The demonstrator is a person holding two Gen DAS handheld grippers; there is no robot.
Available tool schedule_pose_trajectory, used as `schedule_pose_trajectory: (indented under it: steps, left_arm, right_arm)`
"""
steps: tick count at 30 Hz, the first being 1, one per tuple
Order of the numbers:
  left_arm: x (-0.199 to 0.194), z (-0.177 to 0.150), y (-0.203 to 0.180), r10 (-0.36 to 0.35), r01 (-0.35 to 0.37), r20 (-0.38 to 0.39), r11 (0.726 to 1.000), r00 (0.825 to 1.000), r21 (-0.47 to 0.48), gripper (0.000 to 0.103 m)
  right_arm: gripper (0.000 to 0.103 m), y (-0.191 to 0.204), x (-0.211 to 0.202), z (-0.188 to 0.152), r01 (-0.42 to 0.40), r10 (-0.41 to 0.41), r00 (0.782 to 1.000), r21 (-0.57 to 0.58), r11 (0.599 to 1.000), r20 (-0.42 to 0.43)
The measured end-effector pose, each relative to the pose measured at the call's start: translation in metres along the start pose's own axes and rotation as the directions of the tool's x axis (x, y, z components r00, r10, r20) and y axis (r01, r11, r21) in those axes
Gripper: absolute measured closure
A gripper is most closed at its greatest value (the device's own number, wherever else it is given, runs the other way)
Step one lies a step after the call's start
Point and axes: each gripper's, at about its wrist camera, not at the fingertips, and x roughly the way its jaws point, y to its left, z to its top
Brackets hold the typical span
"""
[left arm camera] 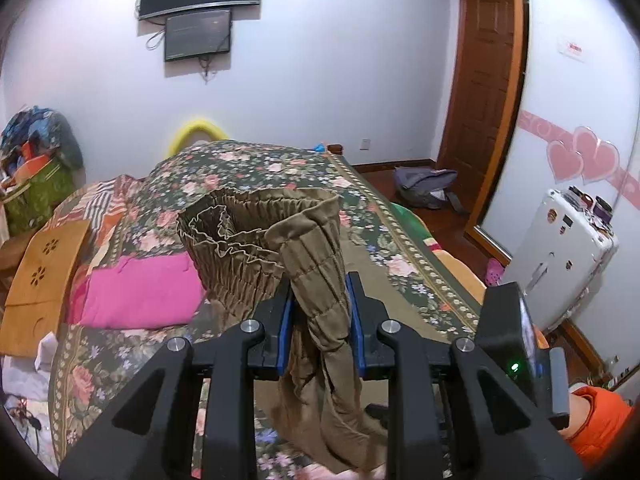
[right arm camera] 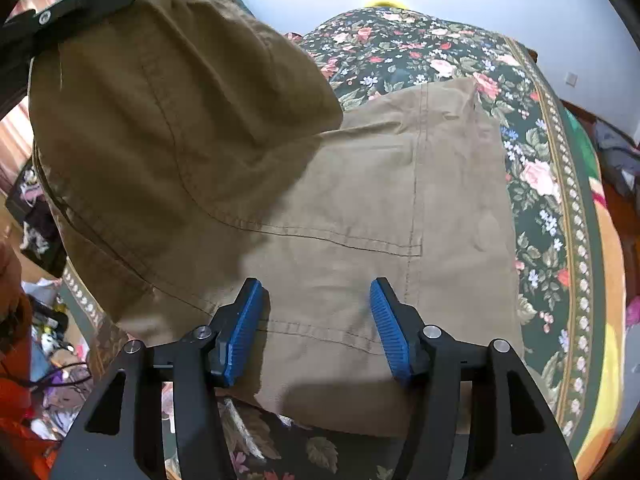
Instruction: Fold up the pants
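Note:
The pants [left arm camera: 256, 240] are olive-brown with a gathered elastic waistband. My left gripper [left arm camera: 319, 284] is shut on a bunched part of the waistband and holds it up above the bed, with cloth hanging below the fingers. In the right wrist view the lower part of the pants [right arm camera: 360, 200] lies flat on the floral bedspread [right arm camera: 540, 168], while the raised part hangs at upper left under the left gripper [right arm camera: 76, 0]. My right gripper [right arm camera: 316, 320] is open and empty, low over the flat cloth near a seam.
A pink cushion [left arm camera: 136, 292] and a wooden lap tray [left arm camera: 44, 272] lie on the bed to the left. A white suitcase [left arm camera: 560, 256] stands to the right of the bed, with a backpack [left arm camera: 428, 184] on the floor by the door. Clutter lies at the bed's left side.

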Motion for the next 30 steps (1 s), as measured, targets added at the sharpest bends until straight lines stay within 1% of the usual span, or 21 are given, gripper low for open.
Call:
schedule_pose_trajectory:
  steps: [3, 7, 11, 13, 15, 17, 20, 23, 26, 30]
  left_arm:
    - [0.006, 0.004, -0.011, -0.014, 0.014, -0.006, 1.000, 1.000, 0.017, 0.079]
    - [0.011, 0.008, -0.023, -0.031, 0.031, -0.018, 0.999, 0.999, 0.042, 0.079]
    - [0.016, 0.008, -0.036, -0.041, 0.044, -0.035, 0.996, 0.999, 0.072, 0.079]
    - [0.020, 0.008, -0.045, -0.047, 0.051, -0.042, 0.995, 0.998, 0.088, 0.079]
    - [0.023, 0.009, -0.052, -0.058, 0.063, -0.050, 0.993, 0.997, 0.100, 0.079]
    - [0.028, 0.010, -0.060, -0.071, 0.078, -0.060, 0.991, 0.996, 0.110, 0.079]
    - [0.038, 0.011, -0.073, -0.096, 0.106, -0.085, 0.987, 0.992, 0.121, 0.079]
    - [0.052, 0.010, -0.085, -0.129, 0.144, -0.124, 0.982, 0.984, 0.121, 0.079]
    - [0.068, 0.006, -0.096, -0.159, 0.181, -0.173, 0.976, 0.972, 0.118, 0.079]
    - [0.088, -0.005, -0.111, -0.188, 0.223, -0.247, 0.968, 0.950, 0.118, 0.079]
  right_arm:
    - [0.049, -0.003, -0.003, -0.002, -0.017, 0.016, 1.000, 0.005, 1.000, 0.013]
    - [0.049, -0.015, -0.015, -0.002, -0.025, 0.023, 0.999, 0.049, 0.998, 0.044]
    - [0.049, -0.033, -0.038, -0.011, 0.019, -0.027, 0.996, 0.090, 0.996, 0.088]
    - [0.049, -0.042, -0.044, -0.018, 0.040, -0.050, 0.995, 0.112, 0.993, 0.088]
    - [0.049, -0.049, -0.043, -0.026, 0.055, -0.064, 0.996, 0.125, 0.991, 0.068]
    - [0.049, -0.054, -0.036, -0.033, 0.054, -0.061, 0.997, 0.137, 0.989, 0.045]
    - [0.048, -0.057, -0.034, -0.036, 0.033, -0.043, 0.997, 0.153, 0.988, 0.059]
    - [0.048, -0.060, -0.032, -0.037, 0.008, -0.019, 0.998, 0.171, 0.985, 0.067]
    - [0.048, -0.062, -0.034, -0.040, -0.013, -0.001, 0.997, 0.182, 0.983, 0.076]
    - [0.048, -0.061, -0.044, -0.045, -0.007, -0.007, 0.997, 0.179, 0.984, 0.080]
